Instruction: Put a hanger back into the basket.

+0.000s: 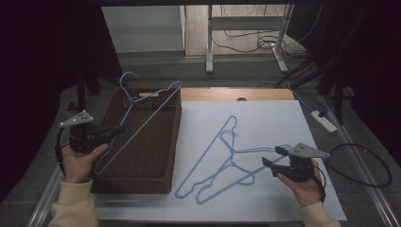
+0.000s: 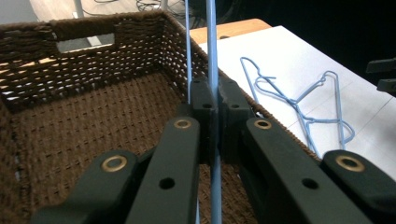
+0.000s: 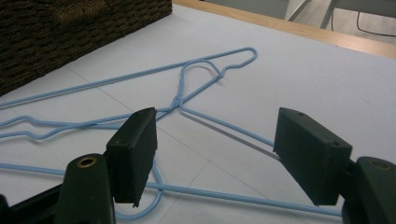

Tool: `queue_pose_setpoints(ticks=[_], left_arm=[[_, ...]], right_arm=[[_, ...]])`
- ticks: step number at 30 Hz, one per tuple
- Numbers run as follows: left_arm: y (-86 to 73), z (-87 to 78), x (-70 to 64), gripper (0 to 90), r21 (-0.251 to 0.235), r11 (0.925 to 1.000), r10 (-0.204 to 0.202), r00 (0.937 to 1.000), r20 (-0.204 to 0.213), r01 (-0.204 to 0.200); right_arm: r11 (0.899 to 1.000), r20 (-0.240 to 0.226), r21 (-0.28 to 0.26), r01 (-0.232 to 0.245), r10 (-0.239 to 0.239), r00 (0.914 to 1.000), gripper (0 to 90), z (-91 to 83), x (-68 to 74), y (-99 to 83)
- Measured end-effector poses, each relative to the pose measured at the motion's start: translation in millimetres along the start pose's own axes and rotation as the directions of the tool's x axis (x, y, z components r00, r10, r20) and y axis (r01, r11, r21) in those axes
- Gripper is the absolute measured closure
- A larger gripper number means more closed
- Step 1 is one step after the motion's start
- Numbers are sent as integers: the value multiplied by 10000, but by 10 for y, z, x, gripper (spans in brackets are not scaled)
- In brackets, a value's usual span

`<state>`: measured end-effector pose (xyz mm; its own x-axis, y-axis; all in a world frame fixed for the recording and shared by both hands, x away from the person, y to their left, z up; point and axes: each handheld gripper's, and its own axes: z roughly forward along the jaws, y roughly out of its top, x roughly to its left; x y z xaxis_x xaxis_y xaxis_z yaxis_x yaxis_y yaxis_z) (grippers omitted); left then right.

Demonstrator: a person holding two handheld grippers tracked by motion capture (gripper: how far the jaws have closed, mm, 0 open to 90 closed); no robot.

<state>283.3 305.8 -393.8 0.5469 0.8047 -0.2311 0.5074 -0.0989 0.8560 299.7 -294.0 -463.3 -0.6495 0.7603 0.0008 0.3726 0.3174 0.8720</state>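
A light blue wire hanger (image 1: 142, 118) is held tilted above the brown woven basket (image 1: 166, 156), its hook up near the basket's far end. My left gripper (image 1: 117, 129) is shut on that hanger's lower wire (image 2: 213, 56), which passes straight up between the closed jaws. Two more blue hangers (image 1: 222, 156) lie overlapped on the white sheet (image 1: 265, 118). My right gripper (image 1: 273, 161) hovers open just right of them, and in the right gripper view their crossed wires (image 3: 180, 100) lie between and beyond its spread jaws.
The basket's inside (image 2: 84, 121) holds nothing that I can see. A power strip (image 1: 324, 120) and cables (image 1: 364, 161) lie right of the table. A desk frame (image 1: 246, 33) stands beyond the far edge. The right gripper's tips (image 2: 383, 74) show at the left gripper view's edge.
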Motion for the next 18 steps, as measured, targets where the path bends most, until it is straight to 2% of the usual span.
queue_pose_setpoints(ticks=[8, 11, 14, 18], left_arm=[[-68, 43, 128, 864, 251, 9995, -174, 9998, -107, 177], [-77, 72, 137, 863, 483, 9988, -84, 9997, -245, 96], [-85, 97, 146, 863, 568, 9984, -64, 9998, -204, 76], [-109, 148, 177, 864, 775, 9968, -189, 9995, -252, 208]], right_arm=[[10000, -17, 26, 12, -12, 10000, 309, 7, 3, -5], [10000, -15, 14, -2, 3, 10000, 309, 11, 5, -6], [10000, -29, 77, 29, -29, 10000, 309, 18, 9, -7], [9999, -41, 86, 64, -64, 10000, 309, 27, 21, -7]])
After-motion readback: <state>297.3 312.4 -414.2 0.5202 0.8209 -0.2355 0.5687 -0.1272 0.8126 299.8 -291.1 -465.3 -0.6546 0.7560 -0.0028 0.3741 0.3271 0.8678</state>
